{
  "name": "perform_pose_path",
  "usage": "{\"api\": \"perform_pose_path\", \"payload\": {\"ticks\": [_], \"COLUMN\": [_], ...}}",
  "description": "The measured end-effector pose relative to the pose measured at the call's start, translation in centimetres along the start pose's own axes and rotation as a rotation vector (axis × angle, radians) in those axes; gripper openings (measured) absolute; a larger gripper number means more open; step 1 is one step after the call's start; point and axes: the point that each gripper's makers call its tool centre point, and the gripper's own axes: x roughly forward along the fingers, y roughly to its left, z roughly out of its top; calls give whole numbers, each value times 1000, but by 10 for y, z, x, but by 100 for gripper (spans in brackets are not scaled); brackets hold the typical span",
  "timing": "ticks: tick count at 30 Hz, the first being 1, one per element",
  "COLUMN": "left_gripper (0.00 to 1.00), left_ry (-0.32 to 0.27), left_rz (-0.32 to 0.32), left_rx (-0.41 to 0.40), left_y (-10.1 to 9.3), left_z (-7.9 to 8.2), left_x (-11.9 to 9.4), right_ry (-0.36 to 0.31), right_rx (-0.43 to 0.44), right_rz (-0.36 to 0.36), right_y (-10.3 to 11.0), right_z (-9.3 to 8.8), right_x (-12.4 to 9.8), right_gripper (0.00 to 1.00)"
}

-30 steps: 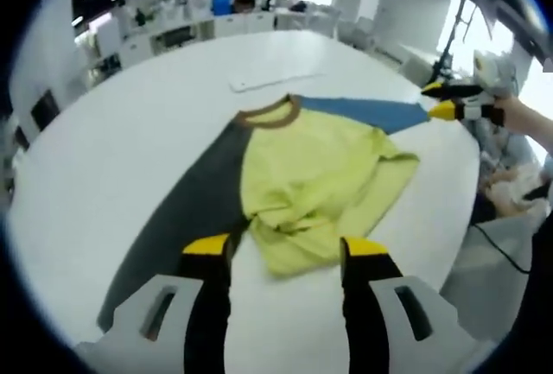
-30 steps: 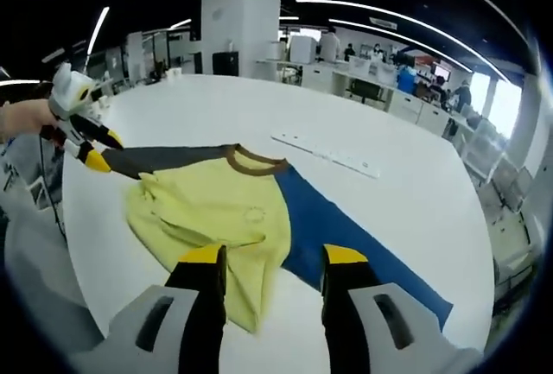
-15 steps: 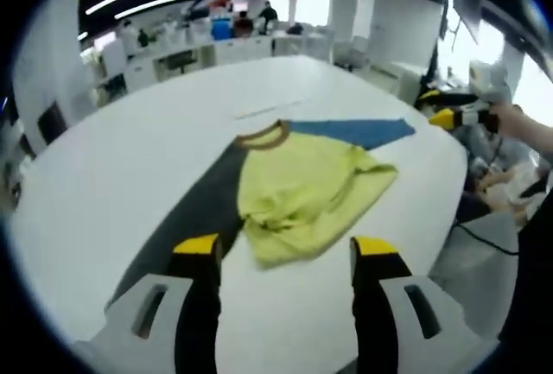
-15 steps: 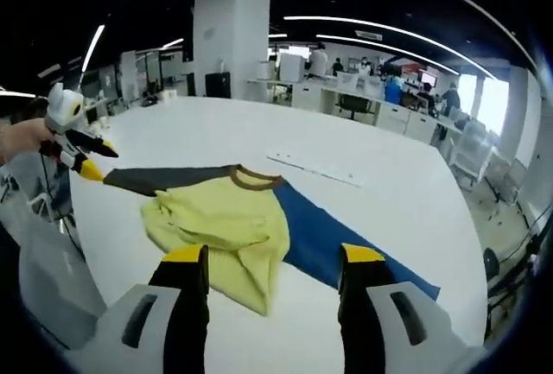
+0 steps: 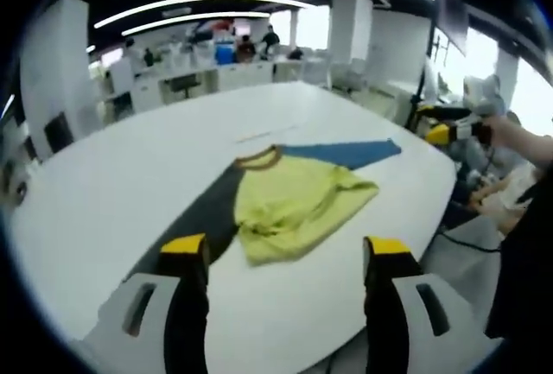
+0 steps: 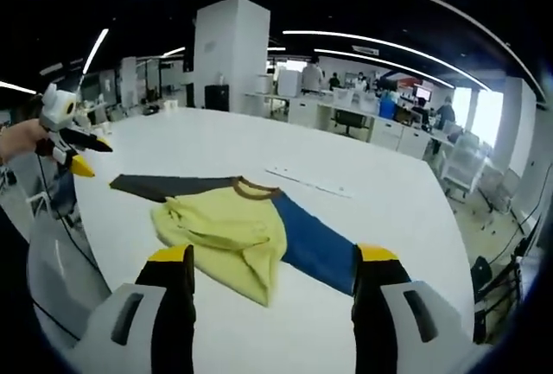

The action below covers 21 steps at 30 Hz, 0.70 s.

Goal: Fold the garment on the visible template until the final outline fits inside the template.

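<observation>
Shirt (image 5: 289,206) lies bunched mid-bench (image 5: 130,184), both sleeves spread outward. Left tongs (image 5: 282,253) and right tongs (image 6: 270,262) gape empty, held well above. Recommended: take each sleeve near its cuff, fold inward flat, smoothing the crumpled yellow body first.

- The left gripper view is taken from above one edge of the large white oval desk (image 5: 104,193), facing across it, with the left gripper (image 5: 282,248) at the bottom.
- The right gripper view is taken from the opposite side of the desk, raised well clear, over the right gripper (image 6: 273,257).
- The crumpled yellow garment with one grey and one blue sleeve (image 5: 294,206) is shared by both views, and each opposite gripper is seen at the frame's side.
</observation>
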Motion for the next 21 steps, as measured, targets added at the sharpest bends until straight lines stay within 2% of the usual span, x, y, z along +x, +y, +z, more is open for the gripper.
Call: {"api": "perform_pose_path", "payload": {"ticks": [11,15,19,21], "left_gripper": [77,81,84,87], "left_ry": [-23,-24,-4,9], "left_rz": [39,41,44,43], "left_rx": [-52,-68,-64,-56], "left_y": [-2,-6,-9,-11], "left_z": [-12,-16,-24,-28], "left_x": [-24,-30,-36,-39], "right_ry": [-21,-14,-1,3], "right_rx": [38,32,48,56], "right_rz": [-27,-26,-21,-27], "right_y": [-4,0,2,2], "right_z": [-2,-10,-20,-25], "right_x": [-26,-37,-48,-53], "right_gripper": [81,88,91,96]}}
